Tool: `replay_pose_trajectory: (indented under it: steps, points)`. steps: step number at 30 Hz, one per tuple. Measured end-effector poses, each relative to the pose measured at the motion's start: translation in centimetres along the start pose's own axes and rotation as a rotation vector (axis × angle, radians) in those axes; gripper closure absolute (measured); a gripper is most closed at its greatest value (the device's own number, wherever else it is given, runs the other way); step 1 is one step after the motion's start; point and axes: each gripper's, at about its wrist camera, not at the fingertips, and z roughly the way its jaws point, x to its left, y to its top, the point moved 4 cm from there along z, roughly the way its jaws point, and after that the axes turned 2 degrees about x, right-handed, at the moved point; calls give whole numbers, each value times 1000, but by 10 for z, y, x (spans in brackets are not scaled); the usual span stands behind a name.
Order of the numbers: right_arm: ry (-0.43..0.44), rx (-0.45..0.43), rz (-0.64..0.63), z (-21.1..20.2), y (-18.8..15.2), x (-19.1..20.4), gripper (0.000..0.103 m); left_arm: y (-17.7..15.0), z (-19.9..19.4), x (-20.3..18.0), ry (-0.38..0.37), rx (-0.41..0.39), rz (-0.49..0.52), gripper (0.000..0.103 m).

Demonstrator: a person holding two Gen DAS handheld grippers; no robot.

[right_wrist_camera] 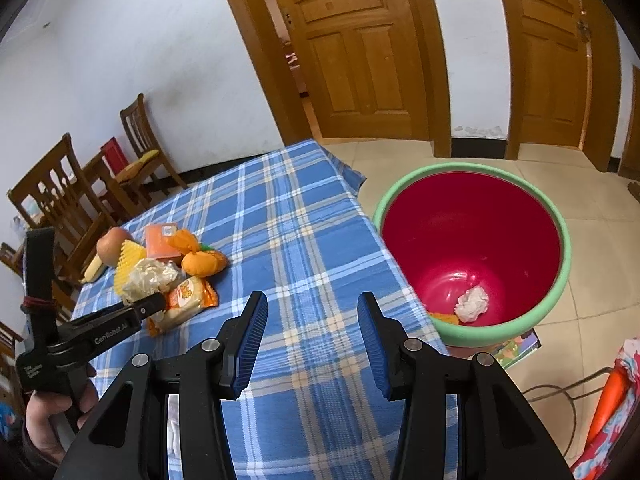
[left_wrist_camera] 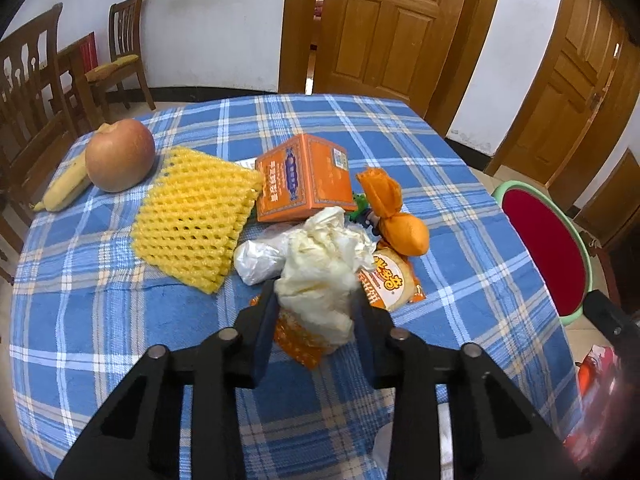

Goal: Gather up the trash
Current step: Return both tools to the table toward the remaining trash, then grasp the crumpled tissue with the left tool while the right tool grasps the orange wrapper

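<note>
Left wrist view has the left gripper (left_wrist_camera: 316, 300) low over the blue plaid tablecloth (left_wrist_camera: 120, 320), its black fingers (left_wrist_camera: 266, 312) pressed against either side of a crumpled cream plastic bag (left_wrist_camera: 324, 268), gripping it. Under the bag lies an orange patterned wrapper (left_wrist_camera: 298, 342). Just right of the bag sits a packaged round bun in an orange printed wrapper (left_wrist_camera: 390, 284); to the left lies a rolled white plastic bag (left_wrist_camera: 260, 260), touching the crumpled one. Beyond these, a yellow foam fruit net (left_wrist_camera: 194, 216) lies flat on the cloth. An orange cardboard box (left_wrist_camera: 304, 178) stands behind the pile, with an orange stuffed cloth toy (left_wrist_camera: 394, 210) to its right. Farther left, a reddish apple (left_wrist_camera: 120, 155) rests against a yellow banana (left_wrist_camera: 66, 190). At the right edge, beyond the table, the red bin with a green rim (left_wrist_camera: 544, 248) shows partly.

From the right wrist view, the right gripper (right_wrist_camera: 313, 344) hovers above the tablecloth near the table's edge, its blue-padded fingers (right_wrist_camera: 252, 344) spread wide with nothing between them. On the floor just past the table's edge stands the red bin, holding a crumpled white paper ball (right_wrist_camera: 473, 304) and an orange scrap (right_wrist_camera: 444, 317) at its bottom. Wooden chairs (right_wrist_camera: 138, 152) and wooden doors (right_wrist_camera: 360, 48) line the far wall.
</note>
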Motion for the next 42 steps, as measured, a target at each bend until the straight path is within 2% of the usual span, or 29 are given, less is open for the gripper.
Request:
replay_pose_trajectory:
  steps: [9,15,27,36,37,39,42]
  points:
    - [37,24,-42,15,3,24,55,6,-25,10,-39,-71,-17,75]
    - [69,36,-82,26,8,46,55,15,-37,27,-19,-108,-51,75]
    - [131,91,-193,71,19,99,55,20,-27,56,15,-96,-109,75]
    - [132,143,-228,110,24,109,55,18,-18,58,5,-81,-115,75]
    - [133,151,-231,114,24,110,58,18,-17,58,4,-80,-115,75]
    - [136,170,-241,121,22,111,71,18,-16,58,2,-78,-116,75]
    - [128,174,-254,123,21,111,76,18,-15,58,2,-74,-116,75]
